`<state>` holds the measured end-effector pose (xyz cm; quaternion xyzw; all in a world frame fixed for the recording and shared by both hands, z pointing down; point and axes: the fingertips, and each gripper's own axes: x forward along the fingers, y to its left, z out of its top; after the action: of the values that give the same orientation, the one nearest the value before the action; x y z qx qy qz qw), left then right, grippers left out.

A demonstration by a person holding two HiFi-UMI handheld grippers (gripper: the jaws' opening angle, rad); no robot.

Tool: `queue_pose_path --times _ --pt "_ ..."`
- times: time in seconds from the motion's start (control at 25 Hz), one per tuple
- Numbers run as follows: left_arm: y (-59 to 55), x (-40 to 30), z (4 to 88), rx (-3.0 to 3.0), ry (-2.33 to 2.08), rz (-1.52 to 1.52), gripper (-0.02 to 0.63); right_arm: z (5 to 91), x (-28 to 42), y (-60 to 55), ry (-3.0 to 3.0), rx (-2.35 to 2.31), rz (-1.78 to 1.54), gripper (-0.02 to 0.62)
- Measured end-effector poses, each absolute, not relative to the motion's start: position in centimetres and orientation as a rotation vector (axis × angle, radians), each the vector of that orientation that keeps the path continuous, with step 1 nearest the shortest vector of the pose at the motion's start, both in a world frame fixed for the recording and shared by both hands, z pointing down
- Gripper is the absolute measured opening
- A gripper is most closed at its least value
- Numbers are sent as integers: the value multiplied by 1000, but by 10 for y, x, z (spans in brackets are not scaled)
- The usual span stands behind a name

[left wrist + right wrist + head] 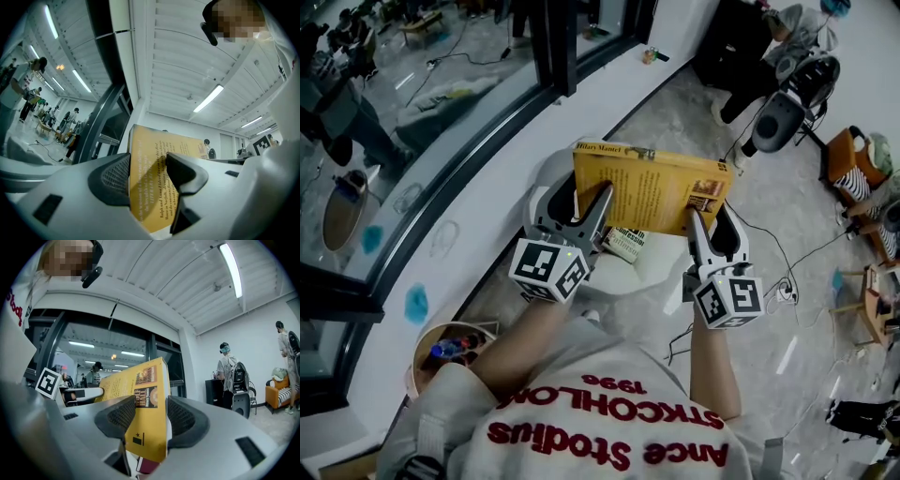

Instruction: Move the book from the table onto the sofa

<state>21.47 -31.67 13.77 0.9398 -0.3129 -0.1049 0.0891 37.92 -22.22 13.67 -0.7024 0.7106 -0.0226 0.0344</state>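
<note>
Book (652,192), a yellow paperback, held in the air over the small white surface (661,272), where a second book (626,244) lies; my left hand-held gripper (581,214) is clamped across its left near edge and my right hand-held gripper (712,225) across its right end, pads pressing both covers. I judge it light and fairly stiff while shut, yet smooth-covered and apt to fan open, so a two-ended grip across the closed covers suits it.

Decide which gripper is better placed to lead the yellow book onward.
Right, narrowly. The left gripper and right gripper are each shut on one end of the book, so both carry it; but the orange seat stands on the right side, so the right would probably lead.
</note>
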Motion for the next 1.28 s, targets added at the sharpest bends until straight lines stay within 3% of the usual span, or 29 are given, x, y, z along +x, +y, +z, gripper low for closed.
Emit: queue_pose_path --times 0.68,1.28 --pt "-331 222 155 2787 -960 -291 235 155 388 -239 2200 -2147 -100 235" --pt "-376 287 213 2719 -1044 -231 235 217 458 -291 2269 -2091 -260 233"
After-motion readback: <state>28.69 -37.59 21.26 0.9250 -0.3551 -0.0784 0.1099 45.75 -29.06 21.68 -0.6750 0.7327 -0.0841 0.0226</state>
